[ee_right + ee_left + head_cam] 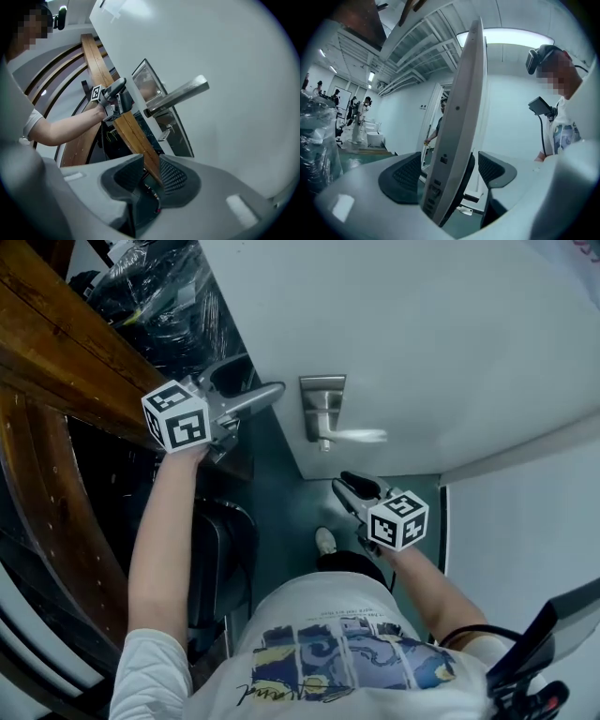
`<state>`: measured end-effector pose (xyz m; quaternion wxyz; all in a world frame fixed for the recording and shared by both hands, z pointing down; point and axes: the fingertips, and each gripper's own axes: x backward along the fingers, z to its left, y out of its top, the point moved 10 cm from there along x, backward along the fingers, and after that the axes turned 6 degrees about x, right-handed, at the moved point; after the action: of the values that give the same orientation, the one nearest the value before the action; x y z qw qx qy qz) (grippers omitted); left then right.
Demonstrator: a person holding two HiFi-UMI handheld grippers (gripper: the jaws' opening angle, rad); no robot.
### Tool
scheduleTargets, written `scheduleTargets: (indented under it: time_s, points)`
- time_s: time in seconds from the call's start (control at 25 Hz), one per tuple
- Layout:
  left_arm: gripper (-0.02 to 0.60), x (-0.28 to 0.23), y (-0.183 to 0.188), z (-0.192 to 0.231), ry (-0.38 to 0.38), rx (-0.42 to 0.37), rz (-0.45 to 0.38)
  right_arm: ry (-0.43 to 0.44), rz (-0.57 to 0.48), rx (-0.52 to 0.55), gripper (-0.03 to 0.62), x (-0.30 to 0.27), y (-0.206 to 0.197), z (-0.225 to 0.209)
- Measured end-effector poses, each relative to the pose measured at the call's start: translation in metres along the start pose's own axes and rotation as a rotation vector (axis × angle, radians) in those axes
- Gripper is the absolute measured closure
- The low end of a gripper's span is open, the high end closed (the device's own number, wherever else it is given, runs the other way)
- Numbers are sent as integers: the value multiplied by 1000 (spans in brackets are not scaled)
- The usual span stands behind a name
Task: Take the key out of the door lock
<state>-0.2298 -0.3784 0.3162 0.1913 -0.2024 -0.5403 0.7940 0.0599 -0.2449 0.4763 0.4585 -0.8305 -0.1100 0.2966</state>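
Cool, even light from a bright ceiling panel [506, 36] (fisheye-warped edges); door handle [354, 435] slightly motion-blurred.

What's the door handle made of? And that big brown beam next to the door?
The door handle looks like metal with a brushed silvery finish: it is grey and gives a dull shine. The brown beam beside the door looks like varnished wood: streaky grain lines run along it and it gleams. It might be only a wood-look coating.
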Motion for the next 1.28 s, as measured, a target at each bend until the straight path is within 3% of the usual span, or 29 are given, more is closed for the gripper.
scheduleTargets:
  time_s: [0.32, 0.48, 1.28]
  points:
    - [195, -20, 12, 6, -115, 58, -27, 16, 5, -37, 503, -17, 3, -10]
    - [256, -25, 11, 1, -148, 55, -36, 20, -12, -67, 503, -24, 5, -16]
    - [319, -22, 7, -4, -127, 47, -54, 76, -95, -340, 503, -66, 23, -41]
